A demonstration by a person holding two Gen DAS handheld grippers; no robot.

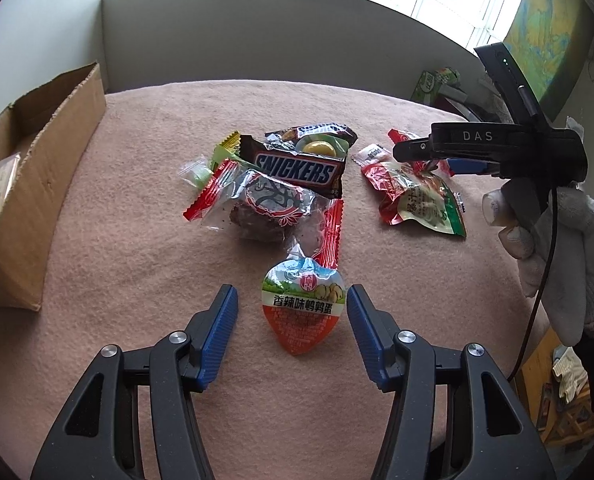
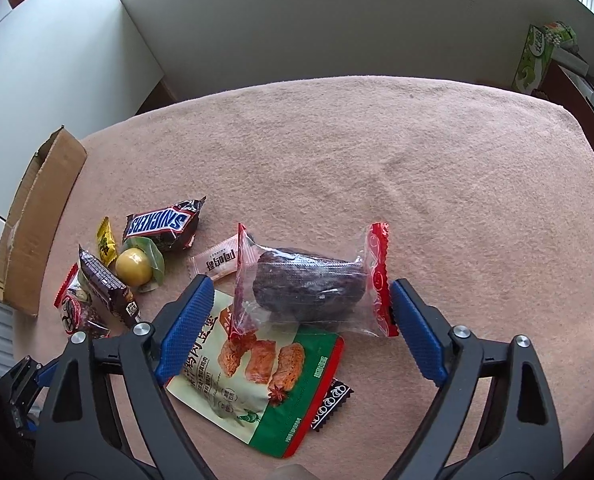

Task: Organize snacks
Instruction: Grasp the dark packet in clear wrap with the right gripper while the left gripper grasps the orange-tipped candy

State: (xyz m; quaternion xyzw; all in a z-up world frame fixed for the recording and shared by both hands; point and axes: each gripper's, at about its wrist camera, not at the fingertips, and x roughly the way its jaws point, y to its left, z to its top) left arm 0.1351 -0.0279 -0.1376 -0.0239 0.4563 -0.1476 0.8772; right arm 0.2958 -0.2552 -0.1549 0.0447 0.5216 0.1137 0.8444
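Egg pack (image 1: pixel 301 309) between left claw (image 1: pixel 293 336) pads

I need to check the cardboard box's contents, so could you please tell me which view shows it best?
The left wrist view: the cardboard box shows its open top with a packet inside. The right wrist view gives only its edge-on outer side at far left.

Pink felt-like table cloth (image 2: pixel 377 152): matt, fuzzy, lightly creased. Brown corrugated cardboard box (image 1: pixel 37 184) at the cloth's left edge: dull, rough-cut rim. Brown Snickers wrapper (image 1: pixel 297 168): glossy plastic film. Clear red-ended cake packet (image 2: pixel 313 284): shiny, crinkled plastic. Heart-shaped orange egg pack (image 1: pixel 301 312): glossy foil lid. Green-and-red meat pouch (image 2: pixel 257 384): smooth, satin plastic. Gripper pads (image 1: pixel 217 336): blue ribbed rubber on matt black plastic, with bright metal rivets. White knitted cotton glove (image 1: pixel 557 256).
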